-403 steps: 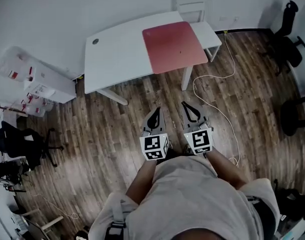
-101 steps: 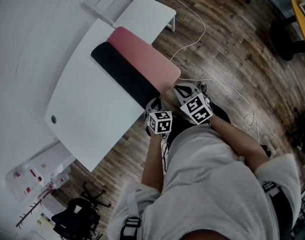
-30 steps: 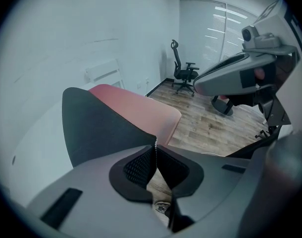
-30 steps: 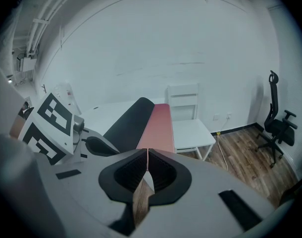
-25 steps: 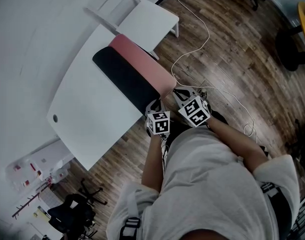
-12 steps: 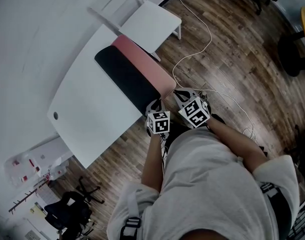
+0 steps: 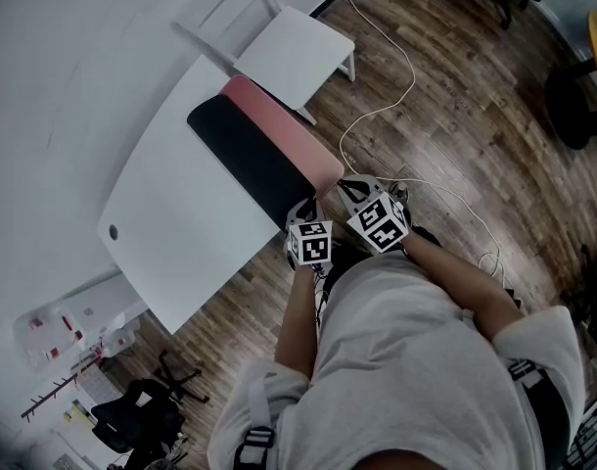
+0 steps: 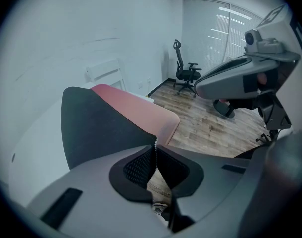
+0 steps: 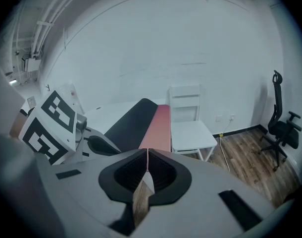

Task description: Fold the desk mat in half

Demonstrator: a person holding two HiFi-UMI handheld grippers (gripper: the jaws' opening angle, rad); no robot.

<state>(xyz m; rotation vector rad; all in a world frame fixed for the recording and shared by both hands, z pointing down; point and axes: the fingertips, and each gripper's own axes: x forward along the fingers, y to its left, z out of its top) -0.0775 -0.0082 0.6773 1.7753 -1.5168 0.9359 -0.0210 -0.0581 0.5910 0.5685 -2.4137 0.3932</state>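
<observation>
This is an office room. A white desk (image 7: 181,213) with a cable hole (image 7: 113,231) stands against a bare white wall (image 9: 156,48), and a desk mat (image 7: 250,160) lies on it. A plain white chair (image 7: 294,52) sits at the desk's far end. The floor (image 7: 455,135) is wood-look planking, with a white cable (image 7: 377,116) trailing across it. A black swivel chair (image 7: 147,414) on a star base stands near left. Blinds (image 8: 225,29) cover a tall window far right.

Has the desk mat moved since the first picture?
Yes: the mat, flat and all pink then, now has part turned over, black side up, toward the desk's hole.
</observation>
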